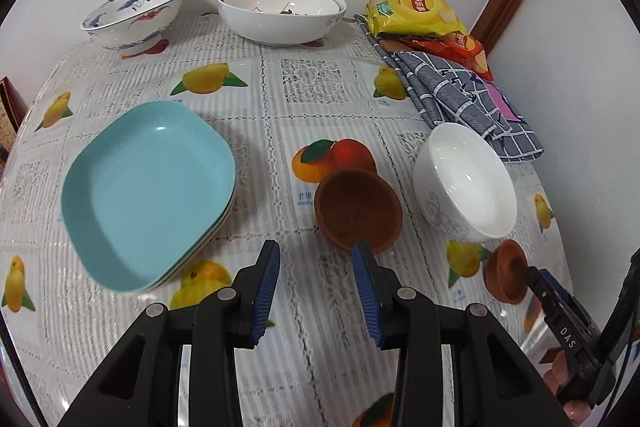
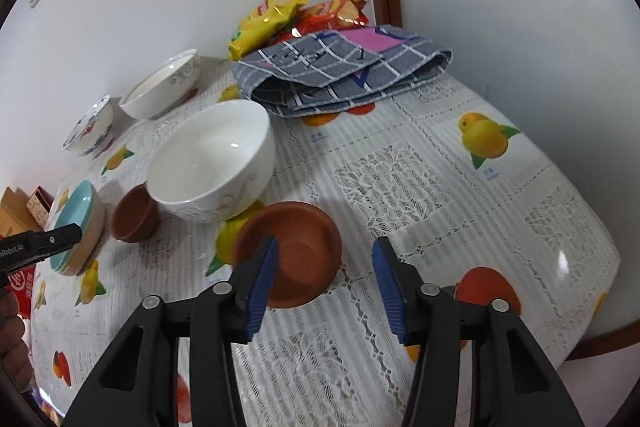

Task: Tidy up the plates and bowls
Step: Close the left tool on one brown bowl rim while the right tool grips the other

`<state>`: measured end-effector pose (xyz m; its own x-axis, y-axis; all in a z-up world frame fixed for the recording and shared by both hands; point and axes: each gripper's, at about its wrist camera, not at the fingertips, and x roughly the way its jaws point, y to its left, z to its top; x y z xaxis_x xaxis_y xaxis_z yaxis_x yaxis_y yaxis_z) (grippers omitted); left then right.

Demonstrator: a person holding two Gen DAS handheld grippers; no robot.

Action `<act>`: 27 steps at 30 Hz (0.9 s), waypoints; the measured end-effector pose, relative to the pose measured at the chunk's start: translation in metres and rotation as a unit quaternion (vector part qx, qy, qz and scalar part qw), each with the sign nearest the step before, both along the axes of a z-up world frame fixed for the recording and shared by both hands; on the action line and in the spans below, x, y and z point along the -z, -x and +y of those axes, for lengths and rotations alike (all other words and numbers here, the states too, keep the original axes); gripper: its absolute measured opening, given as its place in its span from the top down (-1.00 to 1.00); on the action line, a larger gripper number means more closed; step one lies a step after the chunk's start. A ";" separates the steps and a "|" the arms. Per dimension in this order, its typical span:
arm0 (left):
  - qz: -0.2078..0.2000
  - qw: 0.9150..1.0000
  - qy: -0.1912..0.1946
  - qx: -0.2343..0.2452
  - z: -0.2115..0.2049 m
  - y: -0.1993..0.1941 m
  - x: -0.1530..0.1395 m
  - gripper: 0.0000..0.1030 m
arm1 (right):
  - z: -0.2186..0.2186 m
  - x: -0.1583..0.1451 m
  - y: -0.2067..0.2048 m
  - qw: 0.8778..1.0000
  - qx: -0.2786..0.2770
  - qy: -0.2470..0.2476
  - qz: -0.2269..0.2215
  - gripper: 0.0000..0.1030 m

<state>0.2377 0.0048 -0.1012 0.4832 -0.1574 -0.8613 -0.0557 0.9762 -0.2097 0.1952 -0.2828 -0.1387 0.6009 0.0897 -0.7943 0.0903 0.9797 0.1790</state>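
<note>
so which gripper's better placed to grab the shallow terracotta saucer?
Right. The right gripper already has one finger over the terracotta saucer, jaws open around its near rim. The left gripper is aimed at the deeper terracotta bowl instead.

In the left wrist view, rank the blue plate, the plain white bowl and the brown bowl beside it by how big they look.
1. blue plate
2. plain white bowl
3. brown bowl

- You get bright, even room light in both views.
- Glare spots sit on the white bowl (image 2: 212,159) and glossy surface (image 2: 562,261).
- Fisheye edges bend and darken; focus stays sharp.
</note>
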 end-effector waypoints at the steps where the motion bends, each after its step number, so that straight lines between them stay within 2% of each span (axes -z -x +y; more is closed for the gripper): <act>1: 0.000 1.000 0.000 0.001 -0.001 -0.003 0.002 0.31 | 0.000 0.004 -0.002 1.000 0.001 -0.002 0.001 0.15; 3: 0.005 1.000 0.004 0.008 -0.004 -0.011 0.008 0.34 | 0.001 0.009 -0.007 1.000 -0.002 -0.004 0.006 0.18; 12: 0.023 1.000 0.000 0.010 -0.010 -0.036 0.033 0.35 | 0.012 0.031 -0.020 0.999 -0.016 0.025 0.015 0.56; 18: 0.034 0.999 -0.007 0.017 -0.016 -0.047 0.046 0.50 | 0.013 0.032 -0.019 0.999 -0.020 0.030 -0.004 0.58; 25: 0.037 0.999 -0.010 0.023 -0.019 -0.050 0.053 0.52 | 0.006 0.035 -0.017 1.000 0.001 0.003 -0.020 0.58; 27: 0.032 0.999 -0.007 0.022 -0.019 -0.050 0.052 0.63 | 0.007 0.035 -0.018 1.000 0.000 0.002 -0.022 0.63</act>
<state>0.2879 -0.0147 -0.1535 0.4207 -0.1660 -0.8919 -0.0248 0.9806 -0.1943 0.2131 -0.2758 -0.1740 0.6353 0.0863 -0.7674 0.0833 0.9803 0.1792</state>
